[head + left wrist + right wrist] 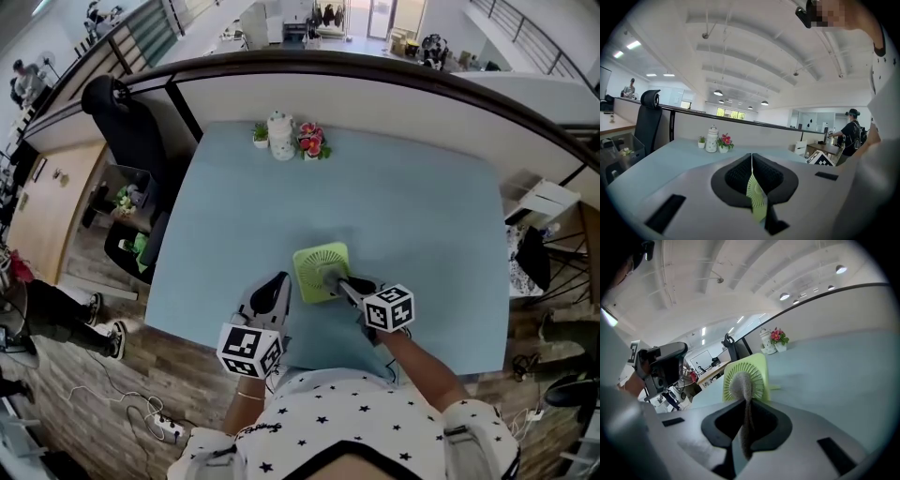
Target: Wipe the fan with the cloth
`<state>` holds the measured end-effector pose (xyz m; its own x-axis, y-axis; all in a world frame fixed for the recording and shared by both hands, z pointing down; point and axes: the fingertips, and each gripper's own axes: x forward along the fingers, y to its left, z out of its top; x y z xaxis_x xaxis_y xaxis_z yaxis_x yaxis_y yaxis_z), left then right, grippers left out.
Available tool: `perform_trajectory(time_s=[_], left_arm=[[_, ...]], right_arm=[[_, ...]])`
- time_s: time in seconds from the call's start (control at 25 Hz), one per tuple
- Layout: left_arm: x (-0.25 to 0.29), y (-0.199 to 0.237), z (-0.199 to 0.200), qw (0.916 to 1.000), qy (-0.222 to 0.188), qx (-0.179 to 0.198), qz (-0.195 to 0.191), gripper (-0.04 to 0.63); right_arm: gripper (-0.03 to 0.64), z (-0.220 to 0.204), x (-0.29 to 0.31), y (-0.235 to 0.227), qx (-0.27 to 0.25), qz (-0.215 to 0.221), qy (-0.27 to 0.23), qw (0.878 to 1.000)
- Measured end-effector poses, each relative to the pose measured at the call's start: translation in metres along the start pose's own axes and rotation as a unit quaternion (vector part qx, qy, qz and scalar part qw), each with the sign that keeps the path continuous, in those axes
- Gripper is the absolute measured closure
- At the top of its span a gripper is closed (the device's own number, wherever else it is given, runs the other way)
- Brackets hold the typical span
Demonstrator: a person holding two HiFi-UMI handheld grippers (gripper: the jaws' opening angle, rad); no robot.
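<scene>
The fan [316,267], a small green one, sits low and centre in the head view, near the front edge of the pale blue counter [403,206]. The left gripper [279,287] has its jaws closed on the fan's left rim. In its own view the rim runs between them as a thin green sliver, seen edge-on. That grip looks meant as a brace, so the light fan does not slide or tip while it is rubbed.

The right gripper [345,284] comes in from the other side with its jaws clamped on a grey cloth [740,386]. The free end of the cloth bunches forward and presses against the middle of the slatted grille. With one tool holding and one wiping, the wipe seems to be under way (on the grille's centre, at least).

From above, the cloth is almost wholly covered by the right gripper's body, and only the right gripper view shows it properly. The fan's back is hidden everywhere. A little green foot pokes out at its right in the right gripper view, but I cannot tell whether the fan's weight rests on the counter or partly in the left jaws. Any dust on the slats is too fine to see. A white jar with small potted plants [283,137] stands at the far edge, well apart.
</scene>
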<state>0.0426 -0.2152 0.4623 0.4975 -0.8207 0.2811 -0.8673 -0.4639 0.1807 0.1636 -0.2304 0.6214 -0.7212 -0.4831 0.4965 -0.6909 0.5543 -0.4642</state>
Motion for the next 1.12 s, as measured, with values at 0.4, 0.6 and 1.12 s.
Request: perform_trajectory(time_s=[0.4,0.6,1.12], left_arm=[[0.0,-0.003,-0.003,1.0,0.002,-0.004,0.003,0.564],[-0.004,-0.003,-0.004,1.0,0.004,-0.004,0.007,0.564],[-0.026,0.019,-0.007,0.9988,0.004,-0.011,0.047,0.565]], right_arm=[[0.581,-0.004,-0.011,-0.017,0.017,-0.019,-0.01,1.0],[0.582,0.003,-0.009,0.004,0.013,0.007,-0.02,1.0],[0.582,-0.029,0.035,0.051,-0.016,0.067,0.04,0.997]])
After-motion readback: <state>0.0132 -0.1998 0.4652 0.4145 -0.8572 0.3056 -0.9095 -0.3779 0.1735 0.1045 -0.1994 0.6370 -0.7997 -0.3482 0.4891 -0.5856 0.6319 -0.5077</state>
